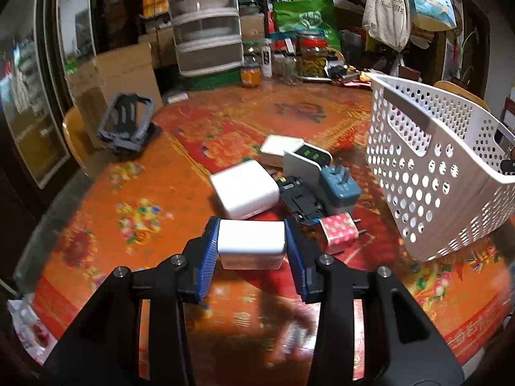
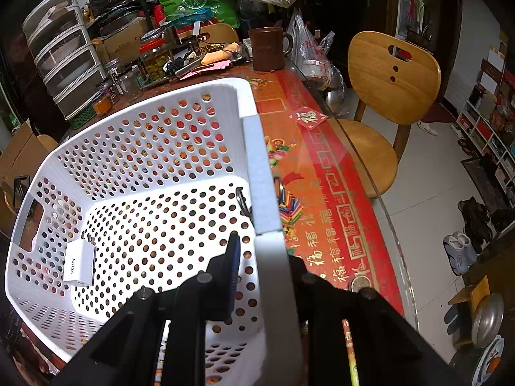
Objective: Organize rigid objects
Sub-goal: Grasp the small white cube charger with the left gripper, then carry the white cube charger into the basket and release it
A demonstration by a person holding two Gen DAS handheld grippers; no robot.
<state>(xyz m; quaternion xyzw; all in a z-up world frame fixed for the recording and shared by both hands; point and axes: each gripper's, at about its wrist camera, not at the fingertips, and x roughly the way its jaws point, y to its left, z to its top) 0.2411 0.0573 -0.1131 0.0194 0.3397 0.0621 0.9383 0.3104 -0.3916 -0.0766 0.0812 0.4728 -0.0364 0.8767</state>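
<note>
White charger [image 1: 251, 241] sits clamped between left claw [image 1: 251, 247] pads (blue).

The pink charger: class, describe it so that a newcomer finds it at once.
Find the white perforated basket on the red table. Left of it lies a pile of chargers. The pink charger lies at the near edge, the only one with white polka dots.

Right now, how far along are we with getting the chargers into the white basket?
Early. Done: one white charger block lies inside the white perforated plastic basket. In hand: the left gripper is shut on another white charger cube, and the right gripper clamps the basket rim. Left on the table: a large white adapter, blue plug, pink dotted plug, black part and two more.
</note>
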